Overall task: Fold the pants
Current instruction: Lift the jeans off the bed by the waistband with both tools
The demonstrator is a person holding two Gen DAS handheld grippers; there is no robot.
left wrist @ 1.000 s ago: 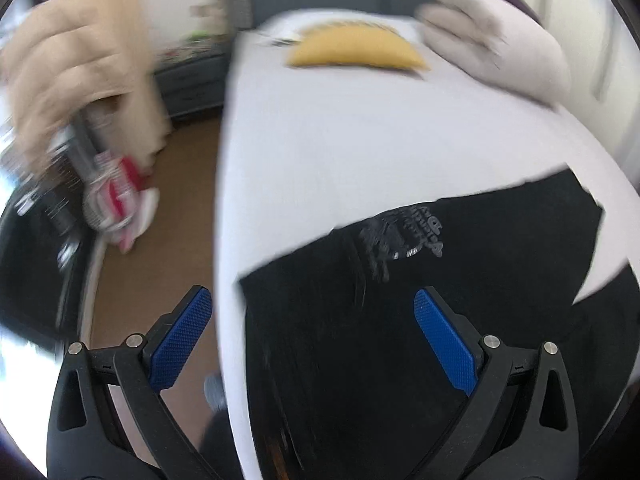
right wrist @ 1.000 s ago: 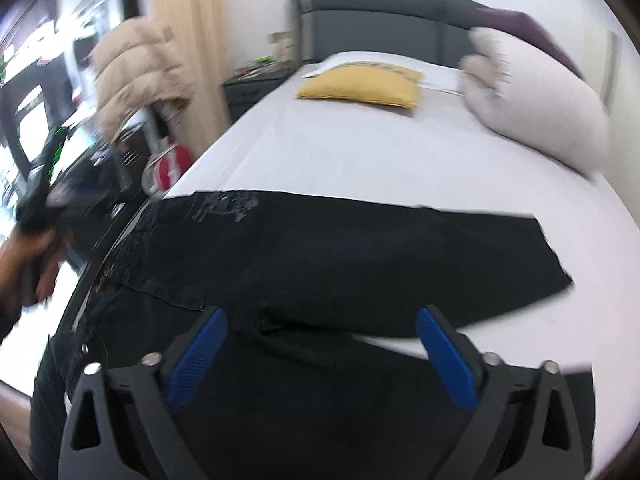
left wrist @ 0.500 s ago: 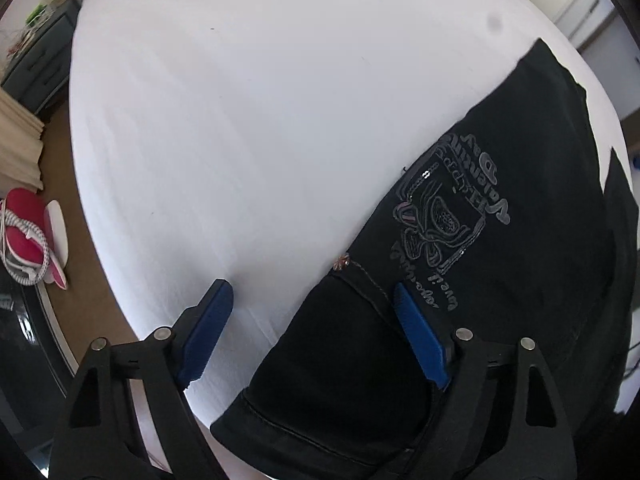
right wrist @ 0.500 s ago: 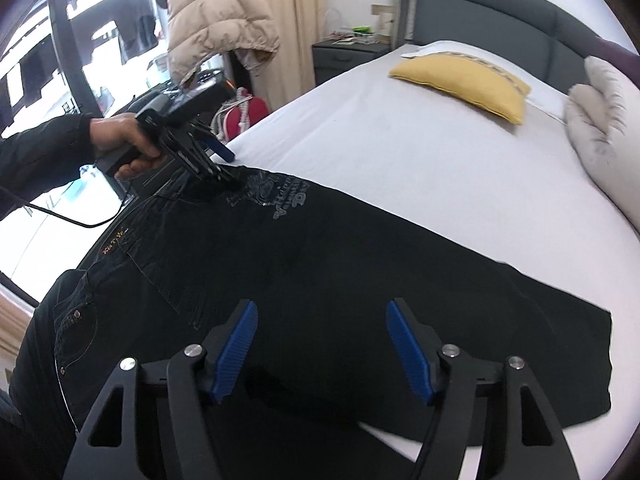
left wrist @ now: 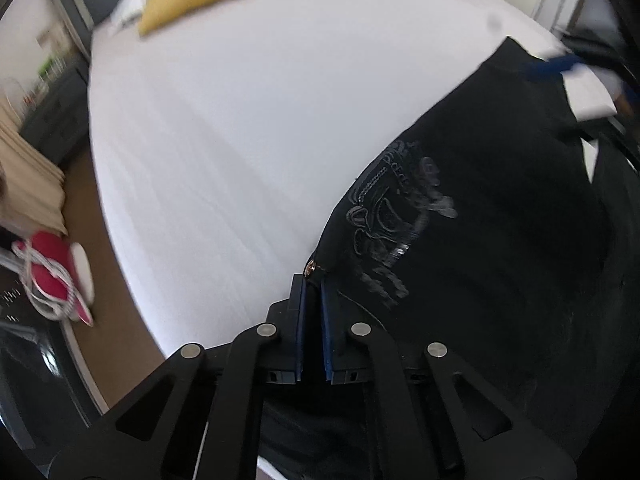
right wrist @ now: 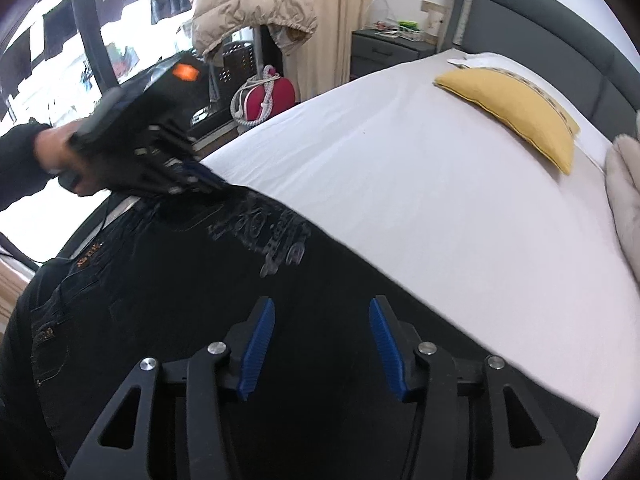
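A second ago the left gripper (left wrist: pixel 311 292) hung wide open over the bed's edge; now its blue pads stand almost together at the edge of the black pants (left wrist: pixel 500 240), just below a small metal rivet (left wrist: pixel 310 268) at about 6 o'clock in the left wrist view. It looks pinched on that upper edge, near the waistband — though whether cloth really sits between the pads is hard to see. If it does, one end is secured for a fold.

The right gripper (right wrist: pixel 322 340) has swung in over the leg, and its jaws are closing, with black cloth beneath them but not yet pressed by the pads. So a second hold has yet to be made, by my reading.

The pants lie spread across the near side of the white bed (right wrist: pixel 440 184), their silver printed emblem (right wrist: pixel 264 232) facing up, waist toward 9 o'clock in the right wrist view.

Both grippers tip steeply down at the cloth. In the right wrist view the person's left hand (right wrist: pixel 60 156) wraps its handle at 9 o'clock, dark sleeve behind it. A yellow pillow (right wrist: pixel 516 112) sits at 2 o'clock.
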